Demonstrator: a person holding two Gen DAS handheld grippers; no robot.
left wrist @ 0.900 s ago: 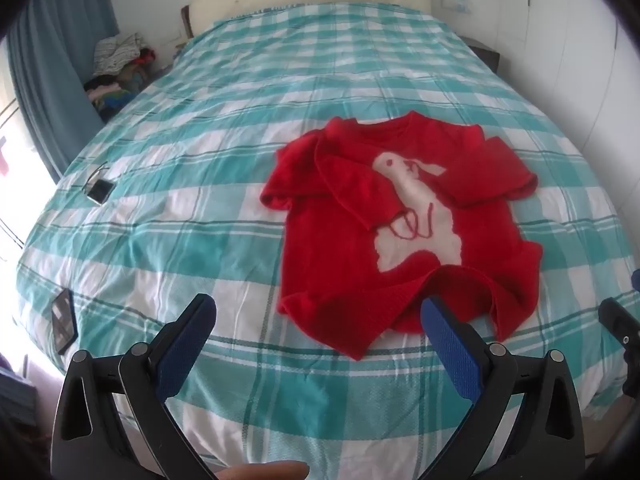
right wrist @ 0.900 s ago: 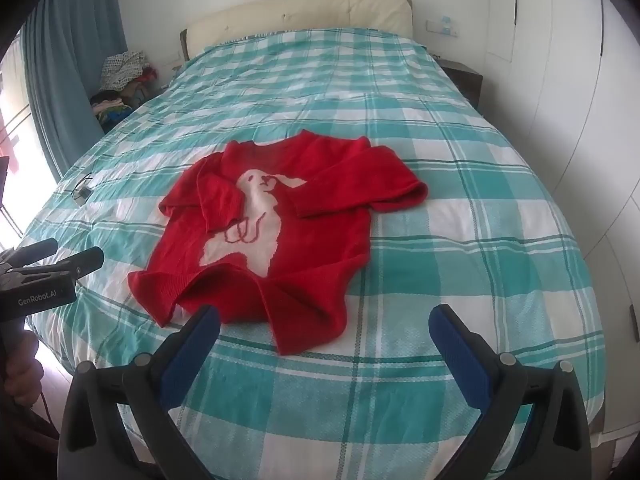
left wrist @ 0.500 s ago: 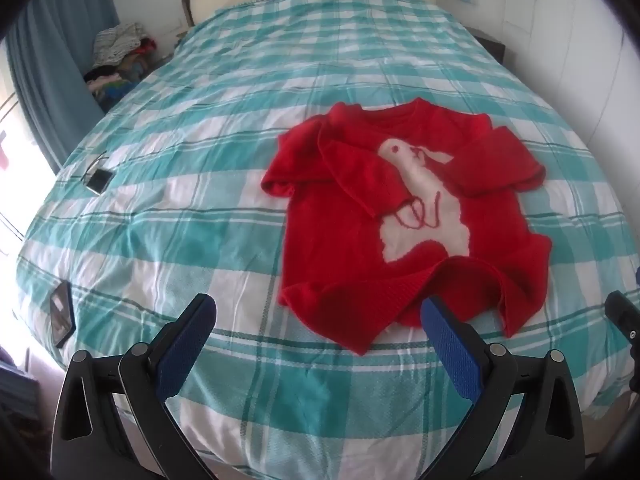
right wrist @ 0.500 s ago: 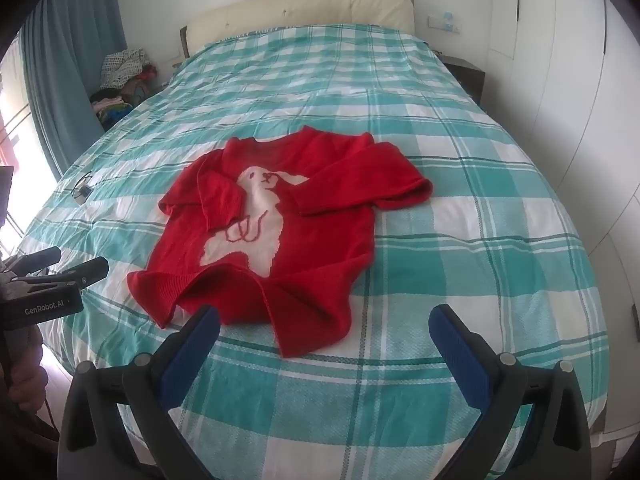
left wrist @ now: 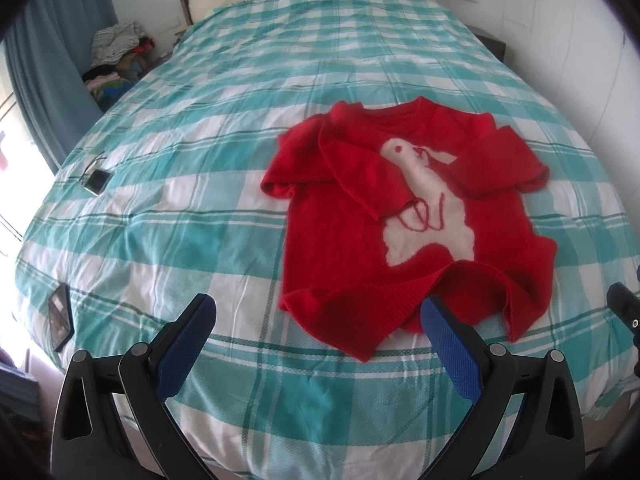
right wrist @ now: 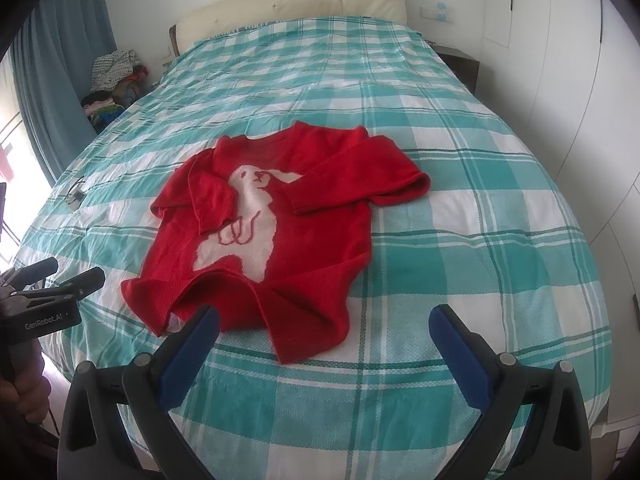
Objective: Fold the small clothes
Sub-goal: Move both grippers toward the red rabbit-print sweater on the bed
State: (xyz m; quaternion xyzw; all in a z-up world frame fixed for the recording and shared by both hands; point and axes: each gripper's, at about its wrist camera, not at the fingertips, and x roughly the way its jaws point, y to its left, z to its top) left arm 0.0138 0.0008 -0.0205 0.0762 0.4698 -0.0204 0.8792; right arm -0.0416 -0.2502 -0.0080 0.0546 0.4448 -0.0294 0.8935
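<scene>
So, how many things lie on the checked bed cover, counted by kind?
Red knitted sweater with a white animal: 1
Dark flat phone at the near edge: 1
Small dark device with a cord: 1
Total: 3

Sweater (left wrist: 412, 232) lay on bed (left wrist: 224, 208), centre toward 3 o'clock; phone (left wrist: 60, 317) at 8 o'clock edge; small device (left wrist: 97, 181) at 9 o'clock; clothes pile (left wrist: 116, 60) beyond, 11 o'clock.
</scene>
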